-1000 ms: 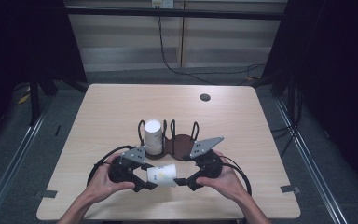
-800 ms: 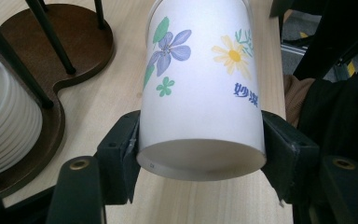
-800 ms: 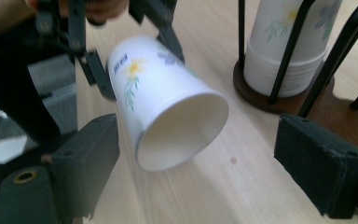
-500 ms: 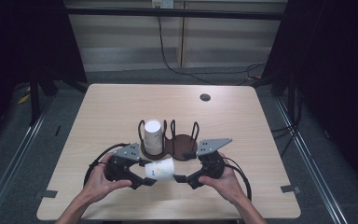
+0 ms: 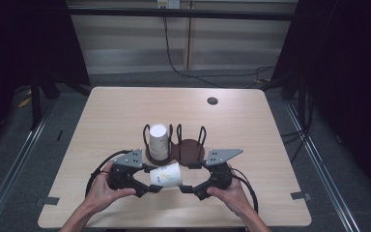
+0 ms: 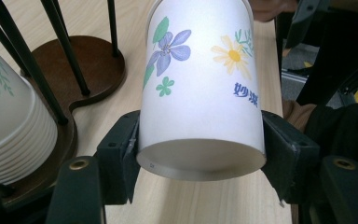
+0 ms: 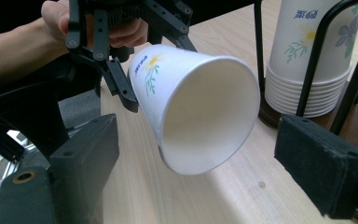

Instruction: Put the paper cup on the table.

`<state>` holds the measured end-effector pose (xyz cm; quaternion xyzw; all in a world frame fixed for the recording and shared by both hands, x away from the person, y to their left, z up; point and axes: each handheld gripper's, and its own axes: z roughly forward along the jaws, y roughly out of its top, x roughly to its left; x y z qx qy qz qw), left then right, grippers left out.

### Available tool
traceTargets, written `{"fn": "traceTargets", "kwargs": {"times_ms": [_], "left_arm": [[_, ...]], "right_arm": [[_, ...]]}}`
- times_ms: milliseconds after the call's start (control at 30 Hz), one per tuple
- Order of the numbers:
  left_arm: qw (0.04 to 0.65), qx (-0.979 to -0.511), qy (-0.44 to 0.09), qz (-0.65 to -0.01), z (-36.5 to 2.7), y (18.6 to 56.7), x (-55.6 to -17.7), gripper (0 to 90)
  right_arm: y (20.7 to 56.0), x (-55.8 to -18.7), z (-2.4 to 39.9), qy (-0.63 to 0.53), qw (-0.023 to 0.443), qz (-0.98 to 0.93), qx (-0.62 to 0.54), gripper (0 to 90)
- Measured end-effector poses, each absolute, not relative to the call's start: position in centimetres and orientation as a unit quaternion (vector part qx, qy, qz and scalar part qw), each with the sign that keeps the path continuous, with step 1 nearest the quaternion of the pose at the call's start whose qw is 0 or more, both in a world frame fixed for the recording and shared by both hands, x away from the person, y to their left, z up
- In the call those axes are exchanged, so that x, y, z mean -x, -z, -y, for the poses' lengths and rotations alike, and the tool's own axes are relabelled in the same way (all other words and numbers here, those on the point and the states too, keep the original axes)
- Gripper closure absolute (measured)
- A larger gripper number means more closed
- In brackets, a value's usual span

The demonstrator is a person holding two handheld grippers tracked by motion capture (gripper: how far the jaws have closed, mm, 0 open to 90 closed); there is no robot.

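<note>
Left tongs [image 6: 200,149] are clamping the light, crushable paper cup [image 6: 200,88] near its base; right tongs [image 7: 214,172] are standing apart at its rim, near the bench's front edge.

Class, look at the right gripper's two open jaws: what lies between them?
In the right gripper view, the paper cup held by the left gripper lies on its side, its open mouth facing the right gripper.

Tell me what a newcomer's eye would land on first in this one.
The flowered paper cup lying sideways near the table's front edge, clamped near its base by the left gripper, its open mouth turned to the right gripper, whose jaws stand wide apart. Just behind it, a dark wooden cup rack carries an upside-down stack of matching cups in its left bay.
</note>
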<state>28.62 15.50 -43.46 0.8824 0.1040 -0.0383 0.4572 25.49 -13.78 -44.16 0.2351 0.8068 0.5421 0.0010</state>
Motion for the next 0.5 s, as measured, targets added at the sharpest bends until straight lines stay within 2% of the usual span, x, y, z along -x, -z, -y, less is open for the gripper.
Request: {"fn": "traceTargets", "kwargs": {"times_ms": [500], "left_arm": [[0.483,-0.87,0.042,-0.089,-15.19,43.35,-28.07,36.3]], "right_arm": [[44.55,-25.78,13.47,-0.566,-0.007,-0.792,-0.229,13.1]]}}
